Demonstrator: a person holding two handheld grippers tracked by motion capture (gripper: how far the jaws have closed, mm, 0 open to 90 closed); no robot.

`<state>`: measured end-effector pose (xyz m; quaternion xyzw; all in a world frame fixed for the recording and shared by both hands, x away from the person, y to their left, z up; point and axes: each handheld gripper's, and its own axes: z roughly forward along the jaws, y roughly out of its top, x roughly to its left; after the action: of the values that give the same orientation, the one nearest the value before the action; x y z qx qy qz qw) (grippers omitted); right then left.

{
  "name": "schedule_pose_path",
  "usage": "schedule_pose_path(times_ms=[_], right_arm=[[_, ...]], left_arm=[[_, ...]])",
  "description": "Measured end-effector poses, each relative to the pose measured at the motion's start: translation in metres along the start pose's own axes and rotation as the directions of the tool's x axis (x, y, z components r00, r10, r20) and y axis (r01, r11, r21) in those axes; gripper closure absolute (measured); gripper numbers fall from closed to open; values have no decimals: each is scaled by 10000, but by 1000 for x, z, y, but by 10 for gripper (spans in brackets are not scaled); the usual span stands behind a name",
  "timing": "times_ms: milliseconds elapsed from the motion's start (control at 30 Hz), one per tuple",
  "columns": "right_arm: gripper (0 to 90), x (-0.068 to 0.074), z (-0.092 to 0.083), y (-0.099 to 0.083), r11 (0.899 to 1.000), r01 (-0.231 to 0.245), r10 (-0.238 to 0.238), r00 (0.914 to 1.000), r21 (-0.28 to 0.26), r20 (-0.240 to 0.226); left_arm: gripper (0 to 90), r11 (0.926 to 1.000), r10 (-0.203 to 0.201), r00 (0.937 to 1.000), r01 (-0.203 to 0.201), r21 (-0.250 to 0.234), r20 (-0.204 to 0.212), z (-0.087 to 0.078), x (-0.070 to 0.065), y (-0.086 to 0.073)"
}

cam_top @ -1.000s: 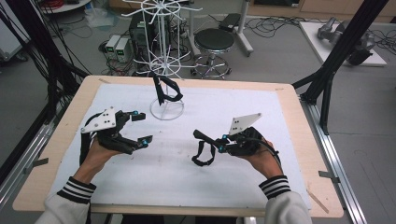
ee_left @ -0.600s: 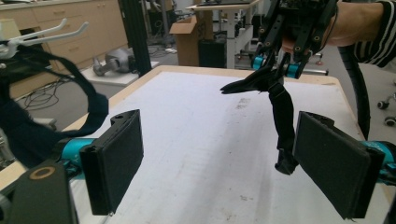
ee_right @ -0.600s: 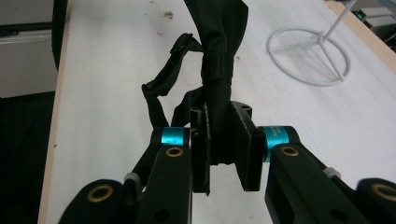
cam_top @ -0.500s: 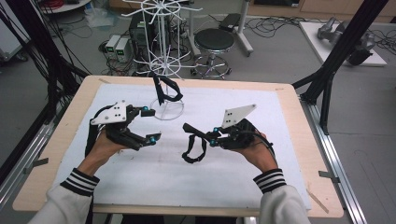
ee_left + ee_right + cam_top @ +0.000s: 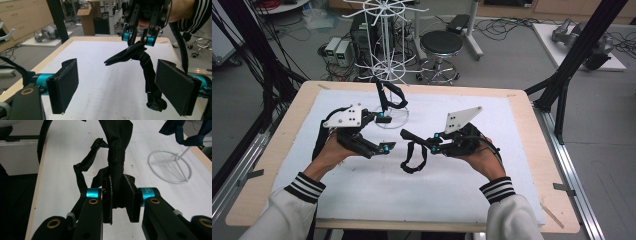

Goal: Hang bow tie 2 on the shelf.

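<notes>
One black strap (image 5: pixel 414 152) hangs clamped in the right gripper (image 5: pixel 432 141), just in front of the white wire rack (image 5: pixel 384 60). The left gripper (image 5: pixel 384 132), jaws spread and empty, should take the dangling loop beside it before lifting toward a rack hook.

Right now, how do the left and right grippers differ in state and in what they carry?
The left gripper stands open with nothing between its black padded fingers; the right gripper is shut on a black fabric strap. The left gripper hovers near the white wire rack, while the right gripper holds the strap dangling above the white table mat. Both have teal-accented fingers.
</notes>
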<state>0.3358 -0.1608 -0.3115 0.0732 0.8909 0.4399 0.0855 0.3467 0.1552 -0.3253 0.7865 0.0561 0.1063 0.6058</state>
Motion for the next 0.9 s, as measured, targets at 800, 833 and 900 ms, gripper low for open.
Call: schedule_pose_path(times_ms=[800,833,900], right_arm=[[787,0,6,9,9994,338,-337,9992,48,-208],[787,0,5,9,9995,325,-324,9992,35,-224],[788,0,5,9,9995,304,-303,9994,23,-192]], left_arm=[[517,9988,411,9937,-438,235,1041,14,1,6],[532,9986,434,9938,-463,261,1025,13,0,7],[574,9982,474,9938,-508,312,1011,14,0,6]])
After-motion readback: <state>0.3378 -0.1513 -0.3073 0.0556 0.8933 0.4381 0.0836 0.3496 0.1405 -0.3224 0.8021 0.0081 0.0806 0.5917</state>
